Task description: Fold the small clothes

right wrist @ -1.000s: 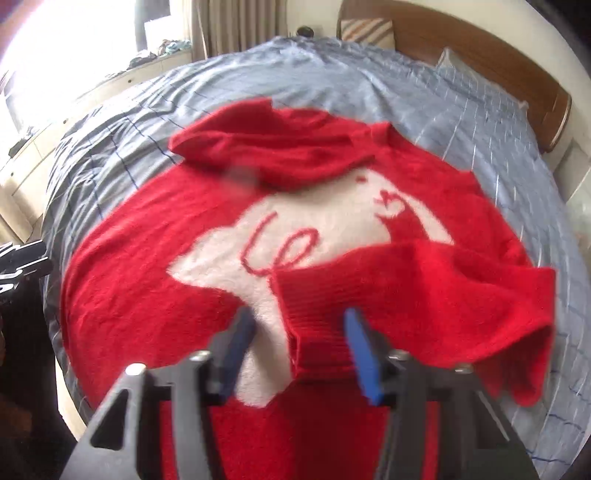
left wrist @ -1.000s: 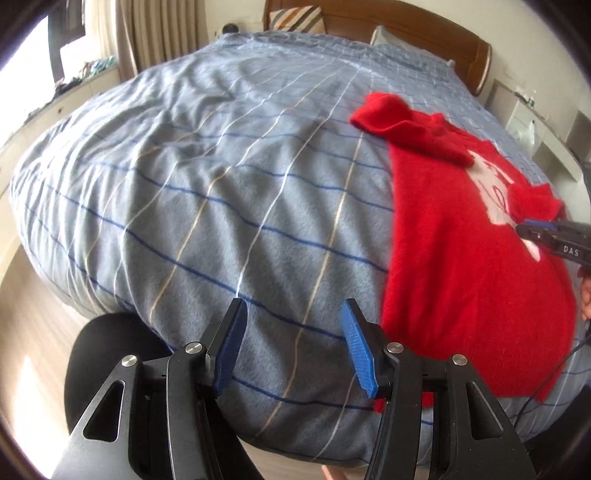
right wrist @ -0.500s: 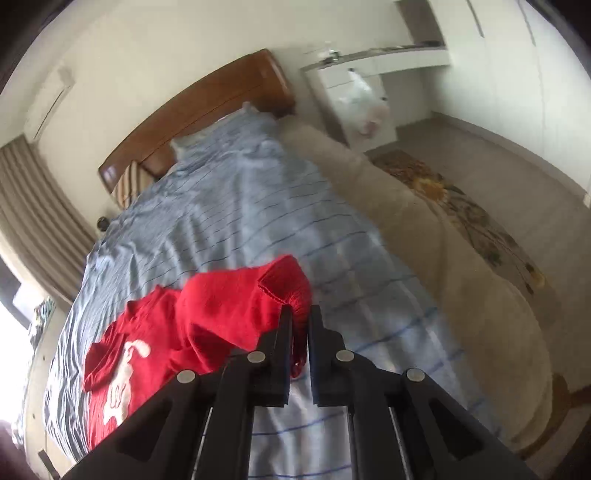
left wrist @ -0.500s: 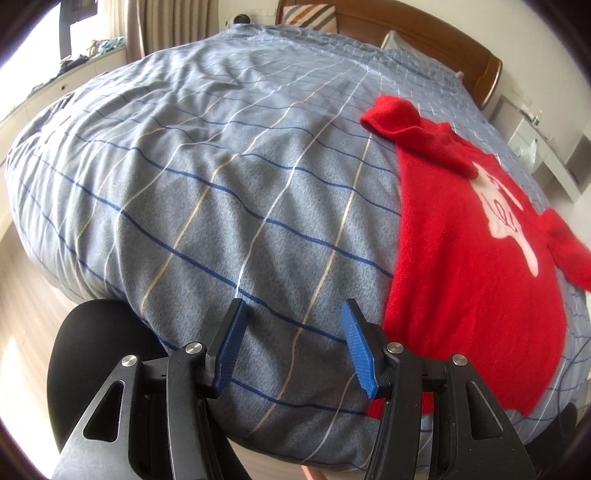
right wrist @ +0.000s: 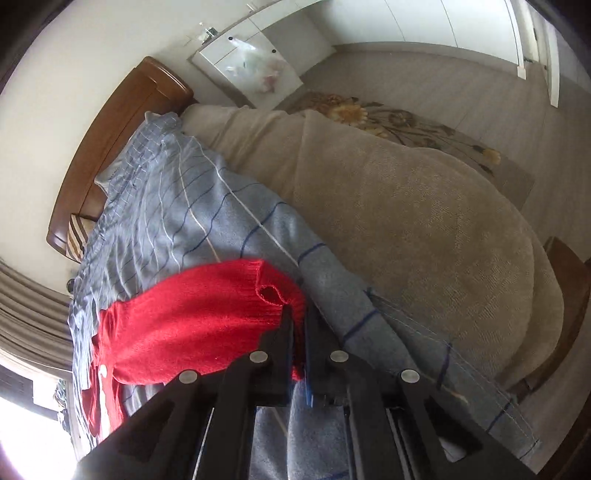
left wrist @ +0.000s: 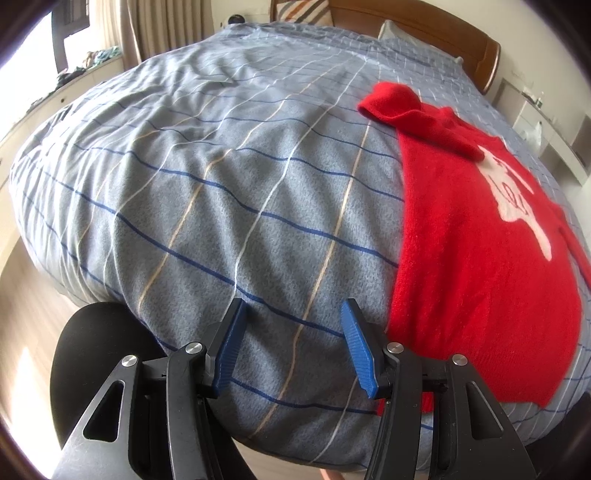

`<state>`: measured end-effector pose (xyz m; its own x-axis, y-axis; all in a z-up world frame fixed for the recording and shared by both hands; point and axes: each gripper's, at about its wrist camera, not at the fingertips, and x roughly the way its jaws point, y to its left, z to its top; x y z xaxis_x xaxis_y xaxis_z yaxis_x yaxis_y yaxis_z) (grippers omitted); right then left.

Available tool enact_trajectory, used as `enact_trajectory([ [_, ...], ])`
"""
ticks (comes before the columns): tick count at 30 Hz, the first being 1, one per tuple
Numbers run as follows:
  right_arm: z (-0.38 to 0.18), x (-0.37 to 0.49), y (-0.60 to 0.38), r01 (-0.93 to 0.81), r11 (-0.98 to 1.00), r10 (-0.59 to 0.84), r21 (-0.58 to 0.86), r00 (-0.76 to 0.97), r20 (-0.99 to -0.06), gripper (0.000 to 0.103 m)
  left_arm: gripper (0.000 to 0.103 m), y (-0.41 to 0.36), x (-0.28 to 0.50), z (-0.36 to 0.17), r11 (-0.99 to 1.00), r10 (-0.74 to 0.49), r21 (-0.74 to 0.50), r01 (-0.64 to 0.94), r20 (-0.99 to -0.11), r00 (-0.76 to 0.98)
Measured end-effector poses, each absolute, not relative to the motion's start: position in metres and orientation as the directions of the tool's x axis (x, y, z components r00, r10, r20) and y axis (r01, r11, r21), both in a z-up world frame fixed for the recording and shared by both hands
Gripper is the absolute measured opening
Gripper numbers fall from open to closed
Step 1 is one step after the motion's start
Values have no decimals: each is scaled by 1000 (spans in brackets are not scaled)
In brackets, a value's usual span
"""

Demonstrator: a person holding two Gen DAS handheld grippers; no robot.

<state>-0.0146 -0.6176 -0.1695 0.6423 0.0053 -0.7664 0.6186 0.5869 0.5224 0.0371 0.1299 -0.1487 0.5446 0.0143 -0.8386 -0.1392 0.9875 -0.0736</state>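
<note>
A small red sweater (left wrist: 476,236) with a white picture on its front lies on the grey-blue checked bedcover (left wrist: 229,184), right of centre in the left wrist view. Its far sleeve is folded across the top. My left gripper (left wrist: 293,343) is open and empty, over the bedcover's near edge just left of the sweater's hem. My right gripper (right wrist: 299,314) is shut on the cuff of the sweater's other sleeve (right wrist: 192,325), which is drawn out sideways over the bedcover (right wrist: 207,221) toward the bed's side.
A wooden headboard (left wrist: 443,33) and pillows stand at the far end. A black round stool (left wrist: 88,350) sits under the left gripper. A beige blanket (right wrist: 406,221) hangs over the bed's side, with a floral rug (right wrist: 399,122) and a white cabinet (right wrist: 251,70) beyond.
My right gripper closed on the sleeve cuff and pulled the sleeve off the sweater's front, out toward the bed's side. My left gripper stayed open and shifted slightly.
</note>
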Motion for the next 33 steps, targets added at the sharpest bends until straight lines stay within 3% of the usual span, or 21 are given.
enact_trajectory([
  [6, -168, -18, -624, 612, 579, 24, 540, 648, -761, 5, 55, 126, 32, -144, 991, 21, -57, -121, -826, 564],
  [11, -134, -27, -617, 638, 658, -113, 400, 609, -785, 6, 55, 125, 32, -145, 991, 25, -51, -120, -828, 561],
  [16, -118, -9, -594, 503, 746, -45, 436, 692, -721, 18, 56, 113, 33, -134, 998, 32, -5, -66, -827, 561],
  [17, -124, -4, -591, 499, 752, -36, 431, 684, -728, 24, 56, 112, 33, -128, 999, 33, 5, -51, -824, 566],
  [19, -139, 2, -588, 527, 755, -58, 390, 646, -761, 24, 58, 111, 35, -107, 1000, 27, 16, -24, -804, 594],
  [23, -154, -7, -583, 557, 752, -92, 353, 619, -780, 21, 80, 109, 52, -49, 999, -35, 0, 50, -729, 683],
  [26, -134, -21, -567, 554, 787, -181, 273, 629, -756, 25, 84, 93, 91, -13, 987, -135, -32, 159, -702, 700],
  [29, -116, -36, -540, 495, 833, -192, 248, 678, -709, 27, 84, 64, 156, 2, 946, -290, -119, 303, -730, 619],
  [33, -107, -49, -490, 386, 897, -152, 217, 728, -669, 30, 83, 10, 247, -17, 913, -330, -141, 383, -806, 491],
])
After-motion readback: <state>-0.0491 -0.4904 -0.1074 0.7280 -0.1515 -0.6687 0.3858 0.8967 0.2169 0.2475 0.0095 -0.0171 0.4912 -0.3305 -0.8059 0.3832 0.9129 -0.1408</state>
